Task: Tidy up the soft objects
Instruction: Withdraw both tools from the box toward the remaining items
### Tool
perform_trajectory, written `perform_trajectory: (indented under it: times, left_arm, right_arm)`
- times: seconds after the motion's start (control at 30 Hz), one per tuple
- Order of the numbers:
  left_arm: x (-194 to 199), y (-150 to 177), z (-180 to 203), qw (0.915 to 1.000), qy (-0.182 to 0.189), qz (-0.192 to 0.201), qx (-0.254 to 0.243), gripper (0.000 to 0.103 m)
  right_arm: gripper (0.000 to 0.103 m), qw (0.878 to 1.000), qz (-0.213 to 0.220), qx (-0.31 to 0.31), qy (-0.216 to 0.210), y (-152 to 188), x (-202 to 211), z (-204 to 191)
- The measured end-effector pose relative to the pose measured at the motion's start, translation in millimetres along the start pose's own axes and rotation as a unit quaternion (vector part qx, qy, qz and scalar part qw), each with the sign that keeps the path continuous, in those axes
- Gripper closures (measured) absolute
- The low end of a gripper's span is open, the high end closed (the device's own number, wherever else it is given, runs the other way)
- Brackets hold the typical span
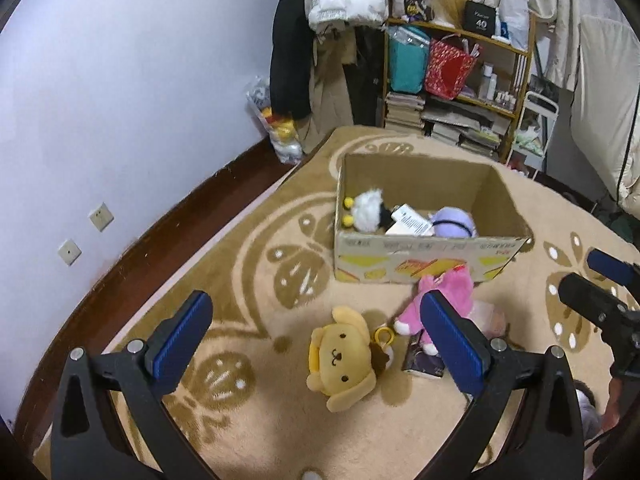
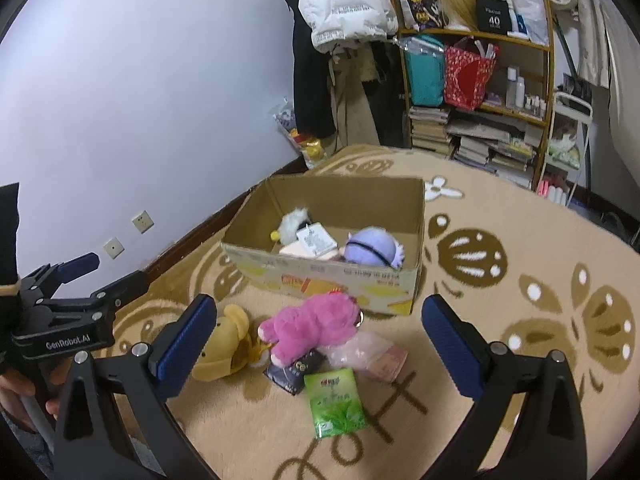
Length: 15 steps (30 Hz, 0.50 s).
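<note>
An open cardboard box (image 1: 424,258) (image 2: 332,274) stands on the patterned rug and holds a white plush (image 1: 370,208) (image 2: 292,220), a purple plush (image 1: 454,222) (image 2: 372,250) and a tagged item. A yellow dog plush (image 1: 344,358) (image 2: 226,344) and a pink plush (image 1: 444,298) (image 2: 312,326) lie on the rug in front of the box. My left gripper (image 1: 320,344) is open and empty, hovering over the yellow plush. My right gripper (image 2: 316,344) is open and empty, above the pink plush. Each gripper shows in the other's view: the right one (image 1: 600,292), the left one (image 2: 80,280).
A green packet (image 2: 336,402), a dark booklet (image 2: 290,374) (image 1: 424,364) and a pink plastic-wrapped item (image 2: 372,354) lie by the pink plush. A cluttered shelf (image 1: 456,80) (image 2: 480,92), hanging coats (image 1: 320,40) and a toy bag (image 1: 276,120) stand at the wall behind.
</note>
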State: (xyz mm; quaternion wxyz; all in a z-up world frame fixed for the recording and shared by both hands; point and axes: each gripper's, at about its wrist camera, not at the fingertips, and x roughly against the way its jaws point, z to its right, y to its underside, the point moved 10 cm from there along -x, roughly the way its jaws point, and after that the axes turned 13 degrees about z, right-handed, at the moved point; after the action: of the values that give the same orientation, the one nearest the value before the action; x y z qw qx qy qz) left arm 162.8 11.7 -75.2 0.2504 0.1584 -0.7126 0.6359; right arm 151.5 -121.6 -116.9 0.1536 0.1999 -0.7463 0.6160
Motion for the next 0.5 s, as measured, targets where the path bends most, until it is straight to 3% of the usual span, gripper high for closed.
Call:
perform_trajectory:
  times: [0.5]
  left_arm:
    - [-40.6, 36.2, 3.8, 0.9981, -0.004, -0.06, -0.016, 0.001]
  right_arm:
    - [0.0, 0.997, -0.07, -0.017, 0.003, 54.1, -39.1, 6.2]
